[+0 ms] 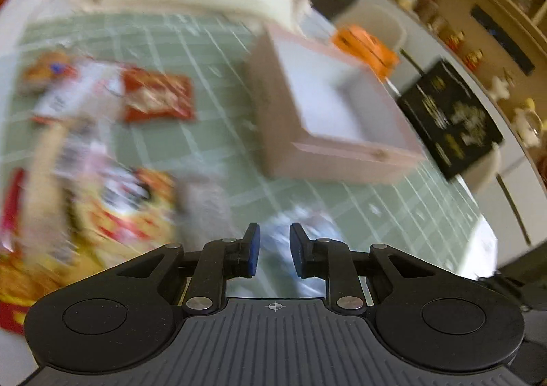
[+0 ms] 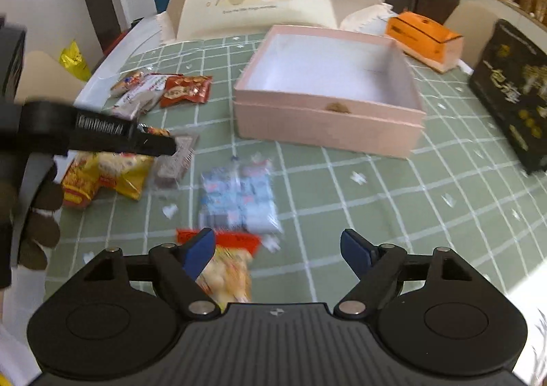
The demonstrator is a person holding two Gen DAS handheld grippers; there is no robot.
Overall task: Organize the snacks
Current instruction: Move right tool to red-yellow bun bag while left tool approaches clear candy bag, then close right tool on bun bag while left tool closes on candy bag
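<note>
Right gripper point(image 2: 277, 251) fingers were held spread over a yellow snack packet point(image 2: 227, 275); left gripper point(image 1: 274, 249) fingers were seen nearly pressed together, nothing pinched; pink box point(image 2: 328, 122) was left empty.

A green checked cloth point(image 2: 376, 181) covers the counter; cream shelves point(image 1: 478, 10) of jars fill the upper right, white wall point(image 2: 30, 10) upper left.

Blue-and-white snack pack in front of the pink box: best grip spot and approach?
The blue-and-white pack lies flat on the checked cloth, long axis running away from the camera. Come from above with the open right gripper and pinch across its narrow width at mid-length; both long sides look clear.
</note>
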